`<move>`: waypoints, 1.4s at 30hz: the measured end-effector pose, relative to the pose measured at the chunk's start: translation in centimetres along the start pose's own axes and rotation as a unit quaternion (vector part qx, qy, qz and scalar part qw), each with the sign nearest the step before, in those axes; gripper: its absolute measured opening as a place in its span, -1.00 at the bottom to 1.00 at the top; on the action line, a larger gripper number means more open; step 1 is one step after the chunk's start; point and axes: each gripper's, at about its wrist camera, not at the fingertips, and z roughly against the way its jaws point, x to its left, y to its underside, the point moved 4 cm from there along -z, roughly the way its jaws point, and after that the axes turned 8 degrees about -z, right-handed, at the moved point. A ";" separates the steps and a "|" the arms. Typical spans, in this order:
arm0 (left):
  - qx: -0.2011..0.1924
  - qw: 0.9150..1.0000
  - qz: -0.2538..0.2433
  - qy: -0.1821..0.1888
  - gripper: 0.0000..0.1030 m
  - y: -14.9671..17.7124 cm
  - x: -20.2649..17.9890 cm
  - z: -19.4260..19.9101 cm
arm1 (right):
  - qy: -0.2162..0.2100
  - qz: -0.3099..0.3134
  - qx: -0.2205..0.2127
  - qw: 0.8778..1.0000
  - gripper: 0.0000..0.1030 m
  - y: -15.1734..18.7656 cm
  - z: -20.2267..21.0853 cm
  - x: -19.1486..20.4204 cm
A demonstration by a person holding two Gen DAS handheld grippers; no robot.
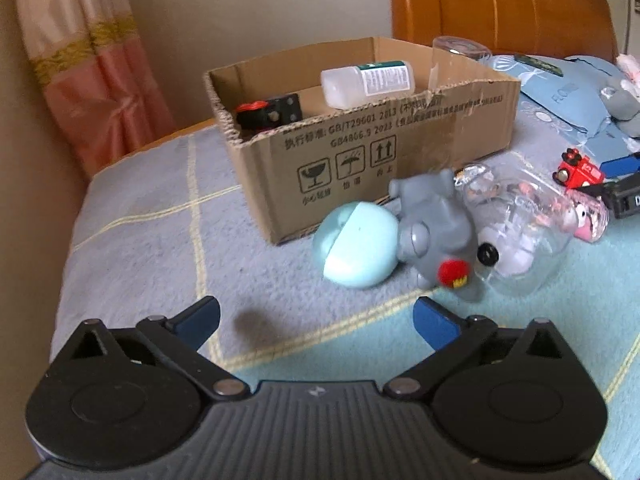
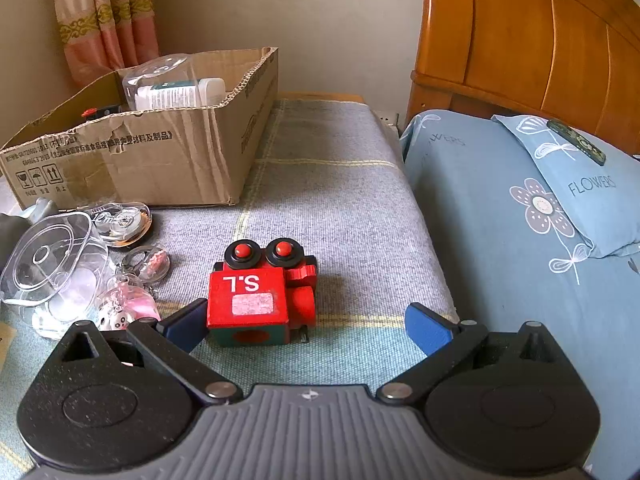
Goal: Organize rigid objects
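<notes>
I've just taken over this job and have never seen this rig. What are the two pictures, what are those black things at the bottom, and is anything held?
Each picture comes from a camera mounted on a hand-held gripper, looking forward along its two blue-tipped fingers. The black shapes at the bottom are the gripper's own body.

The left wrist view shows the left gripper, open and empty, above a checked blanket. Ahead lie a pale blue ball, a grey toy and a clear plastic container, in front of a cardboard box that already holds a white bottle and a black and red part.

The right wrist view shows the right gripper, open, with a red toy block between its fingers, not gripped. Blue pillows lie to the right.
</notes>
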 end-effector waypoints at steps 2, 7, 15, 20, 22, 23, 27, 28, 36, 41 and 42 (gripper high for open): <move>-0.006 1.000 -0.007 0.008 0.95 -0.4 0.1 -0.5 | 0.000 0.000 0.001 1.000 1.00 0.0 0.0 0.0; -0.032 0.997 -0.049 0.040 0.59 -1.0 -0.4 -0.5 | 0.000 0.000 0.001 1.000 1.00 0.0 0.1 0.0; -0.054 0.993 -0.061 0.091 0.15 -1.2 -0.2 -0.8 | 0.001 -0.001 0.000 1.000 1.00 0.0 0.1 -0.1; -0.056 0.993 -0.053 0.089 -0.03 -1.2 0.0 -0.7 | 0.001 -0.001 0.000 1.000 1.00 0.0 0.1 -0.1; -0.055 0.994 -0.050 0.083 -0.03 -1.0 0.0 -0.6 | 0.001 -0.001 0.001 1.000 1.00 0.0 0.1 -0.1; -0.055 0.994 -0.050 0.080 -0.03 -0.9 -0.1 -0.4 | 0.001 0.000 0.001 1.000 1.00 0.1 0.1 -0.1; -0.049 0.995 -0.045 0.077 -0.03 -0.1 -0.1 0.4 | -0.001 0.001 0.004 1.000 1.00 0.2 0.3 -0.1; -0.048 0.995 -0.043 0.075 -0.03 0.2 -0.1 0.6 | -0.001 0.002 0.004 1.000 1.00 0.2 0.3 -0.1; -0.039 0.998 -0.023 0.049 0.23 1.6 0.3 1.7 | -0.002 0.004 0.011 1.000 1.00 0.2 0.3 0.2; -0.040 0.998 -0.011 0.043 0.42 1.0 0.6 0.9 | -0.012 0.015 0.015 1.000 1.00 0.1 0.1 0.2; -0.039 0.998 -0.006 0.044 0.43 0.9 0.6 0.7 | -0.014 0.018 0.016 1.000 1.00 0.0 0.1 0.2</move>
